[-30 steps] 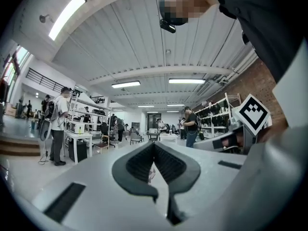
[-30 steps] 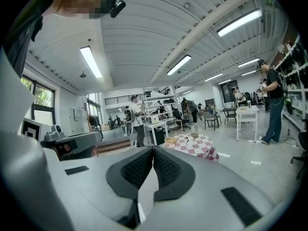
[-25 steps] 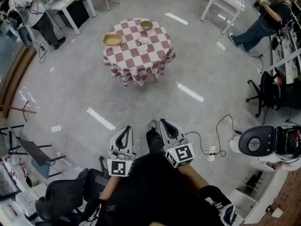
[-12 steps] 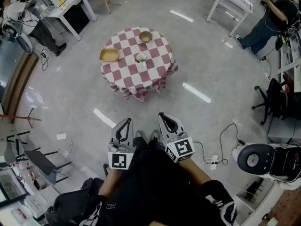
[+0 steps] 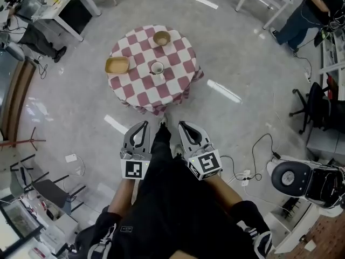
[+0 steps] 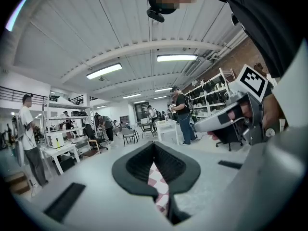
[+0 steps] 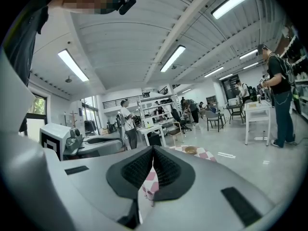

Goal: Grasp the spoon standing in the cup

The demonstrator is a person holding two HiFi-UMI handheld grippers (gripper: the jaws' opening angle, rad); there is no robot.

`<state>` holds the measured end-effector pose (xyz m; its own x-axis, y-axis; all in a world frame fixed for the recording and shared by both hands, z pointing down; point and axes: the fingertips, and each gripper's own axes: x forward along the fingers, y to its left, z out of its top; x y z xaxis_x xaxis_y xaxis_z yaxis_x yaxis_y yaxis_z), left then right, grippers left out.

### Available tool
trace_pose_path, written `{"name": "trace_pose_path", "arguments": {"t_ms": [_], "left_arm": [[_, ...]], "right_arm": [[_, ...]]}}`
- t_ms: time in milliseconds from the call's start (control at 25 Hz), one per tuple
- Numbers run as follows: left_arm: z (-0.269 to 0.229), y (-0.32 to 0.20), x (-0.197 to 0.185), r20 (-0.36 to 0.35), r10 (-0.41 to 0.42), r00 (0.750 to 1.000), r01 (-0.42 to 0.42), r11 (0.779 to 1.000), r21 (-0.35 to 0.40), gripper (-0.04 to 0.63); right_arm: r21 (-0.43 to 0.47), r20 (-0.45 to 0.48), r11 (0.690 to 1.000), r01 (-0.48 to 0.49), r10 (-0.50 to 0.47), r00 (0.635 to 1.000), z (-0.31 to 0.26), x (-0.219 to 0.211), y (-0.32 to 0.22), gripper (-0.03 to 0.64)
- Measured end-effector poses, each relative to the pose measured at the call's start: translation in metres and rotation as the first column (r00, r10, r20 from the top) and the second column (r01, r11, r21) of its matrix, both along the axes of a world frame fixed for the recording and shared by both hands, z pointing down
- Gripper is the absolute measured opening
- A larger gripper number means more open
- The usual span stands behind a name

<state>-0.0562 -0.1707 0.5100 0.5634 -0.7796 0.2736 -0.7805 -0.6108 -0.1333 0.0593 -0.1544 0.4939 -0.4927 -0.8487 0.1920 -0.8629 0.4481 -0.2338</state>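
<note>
A white cup (image 5: 157, 68) stands near the middle of a round table with a red-and-white checked cloth (image 5: 141, 90), well ahead of me across the floor. The spoon in it is too small to make out. My left gripper (image 5: 144, 124) and right gripper (image 5: 183, 124) are held side by side in front of my body, short of the table's near edge. Both are shut with nothing between the jaws. In the left gripper view the closed left gripper (image 6: 154, 144) frames a strip of the checked cloth (image 6: 160, 189). In the right gripper view the right gripper (image 7: 153, 149) points towards the table (image 7: 208, 153).
A tan bowl (image 5: 161, 38) sits at the table's far side and a tan tray (image 5: 117, 65) at its left. White desks (image 5: 60, 4), office chairs (image 5: 318, 107), cables (image 5: 257, 144) and a person (image 5: 302, 15) ring the open grey floor. A round robot base (image 5: 294, 178) is at my right.
The table has come closer and lower in the head view as I walk towards it. Both grippers stay shut, held in front of me.
</note>
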Motion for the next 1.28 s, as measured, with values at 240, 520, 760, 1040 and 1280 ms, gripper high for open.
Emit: {"name": "trace_pose_path", "arguments": {"t_ms": [240,520,760,1040,1280], "left_arm": [[0.03,-0.096,0.003,0.029,0.084,0.996,-0.082,0.995,-0.06,0.009],[0.105,-0.178,0.012,0.331,0.328,0.885,-0.32,0.944,-0.08,0.011],[0.173,-0.218,0.021,0.49,0.517,0.702,-0.47,0.853,-0.226,0.12],[0.23,-0.246,0.032,0.666,0.585,0.463,-0.579,0.768,-0.272,0.152],[0.265,-0.251,0.04,0.712,0.601,0.364,-0.601,0.735,-0.314,0.158]], "right_arm": [[-0.061,-0.019,0.998,-0.024,0.023,1.0,0.015,-0.007,-0.072,0.026],[-0.119,-0.037,0.99,-0.075,0.071,0.997,0.027,-0.008,-0.145,0.026],[-0.15,-0.06,0.984,-0.099,0.091,0.994,0.033,-0.008,-0.188,0.026],[-0.182,-0.08,0.976,-0.123,0.11,0.991,0.044,-0.004,-0.215,0.026],[-0.193,-0.093,0.971,-0.142,0.126,0.988,0.047,0.0,-0.219,0.026]]}}
